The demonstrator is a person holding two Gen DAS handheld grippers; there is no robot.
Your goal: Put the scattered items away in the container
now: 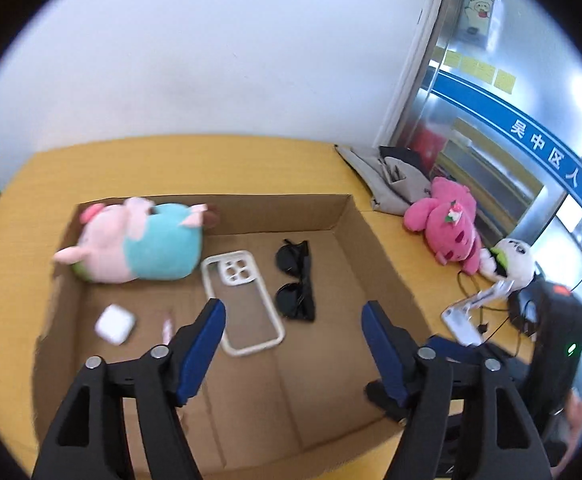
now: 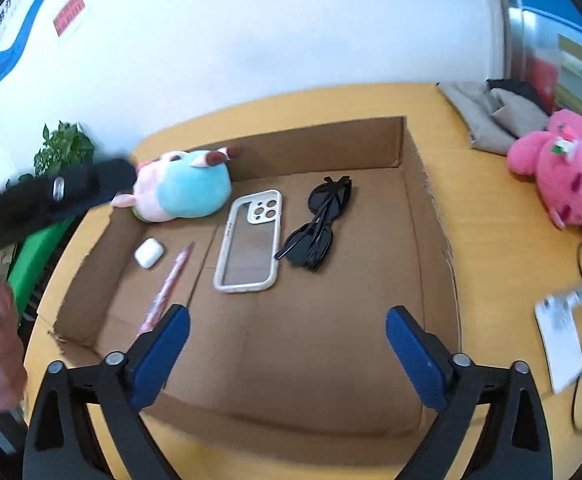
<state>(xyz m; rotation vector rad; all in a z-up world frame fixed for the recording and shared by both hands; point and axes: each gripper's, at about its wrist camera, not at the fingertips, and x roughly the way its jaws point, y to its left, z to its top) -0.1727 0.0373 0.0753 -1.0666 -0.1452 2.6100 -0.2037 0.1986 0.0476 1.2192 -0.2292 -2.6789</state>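
Left wrist view: left gripper (image 1: pixel 293 320) stood with its jaws apart and nothing between the blue pads, pointing down into the cardboard box (image 1: pixel 343 216). Right wrist view showed the same for the right gripper (image 2: pixel 287 330): jaws spread wide, empty, poised over the near half of the box floor.

Contents lying flat on the box floor: pink-and-teal plush pig (image 1: pixel 131 244) against the far left wall; white earbud case (image 1: pixel 115 324) and pink pen (image 2: pixel 169 284) ahead-left of the left tongs; clear phone case (image 1: pixel 243 300) directly ahead of the left tongs, its near corner just beyond the left pad; folded black sunglasses (image 1: pixel 295 280) ahead and between the two pads, farther in.

Judgement: items lay side by side, none overlapping, which suggests each was set down singly. Both tongs empty and open fits a point between a release and the next pick.

Outside the box, well to the right of both tongs, on the yellow table (image 2: pixel 491 208): pink plush bear (image 2: pixel 563 172), a white plush (image 1: pixel 511 260) beside it, grey fabric bag (image 2: pixel 487 120) and a white phone stand with cable (image 2: pixel 559 340). Whether these belong to the task cannot be told; if so, the right tongs lay nearer them.

From the right tongs, phone case and sunglasses lay straight ahead, mid-box.
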